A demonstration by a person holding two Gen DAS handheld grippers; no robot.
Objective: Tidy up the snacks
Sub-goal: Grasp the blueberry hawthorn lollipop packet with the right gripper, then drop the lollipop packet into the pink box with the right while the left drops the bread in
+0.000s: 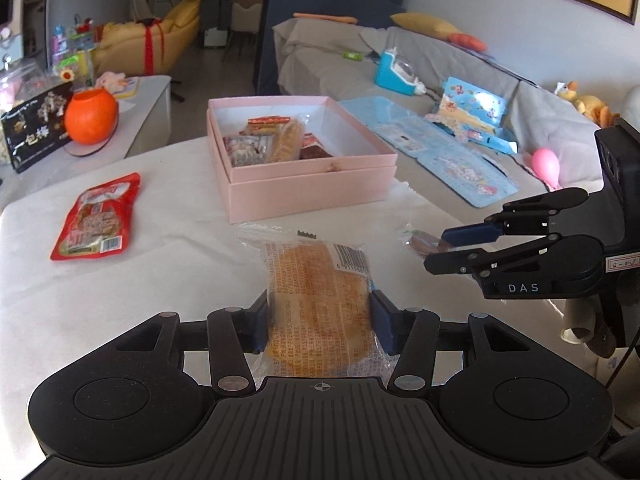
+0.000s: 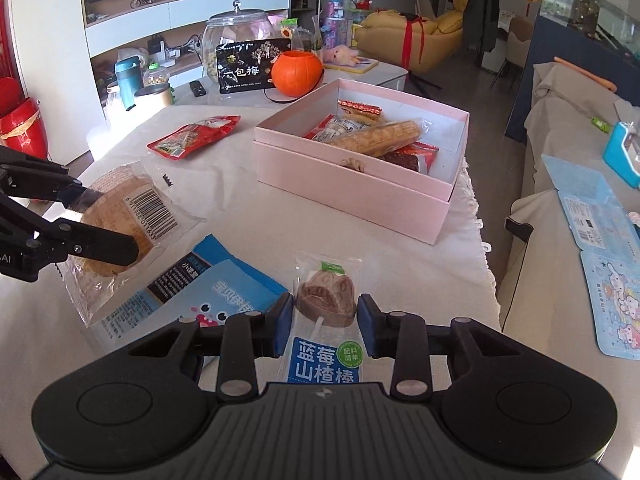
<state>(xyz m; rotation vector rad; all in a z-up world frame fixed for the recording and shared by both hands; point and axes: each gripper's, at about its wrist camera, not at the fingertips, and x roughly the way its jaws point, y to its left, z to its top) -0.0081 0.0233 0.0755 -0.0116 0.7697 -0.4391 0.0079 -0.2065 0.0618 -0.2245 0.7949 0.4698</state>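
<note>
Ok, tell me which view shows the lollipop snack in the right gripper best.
The right wrist view: the lollipop snack fills the centre between the right gripper's fingers, its brown shape and blue label plain. The left wrist view shows only a brown sliver of it, mostly hidden behind that gripper's fingers.

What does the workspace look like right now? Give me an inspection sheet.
Surface: white tablecloth.
Job's things: pink box open, snacks inside; red pouch and blue bag on the cloth.
Clutter: orange pumpkin bucket, jar on the side table.
Grippers: left hand-held gripper shut on cake pack; right hand-held gripper around hawthorn stick pack, contact unclear.
Cables: nothing seen.
Surroundings: sofa, TV unit.
</note>
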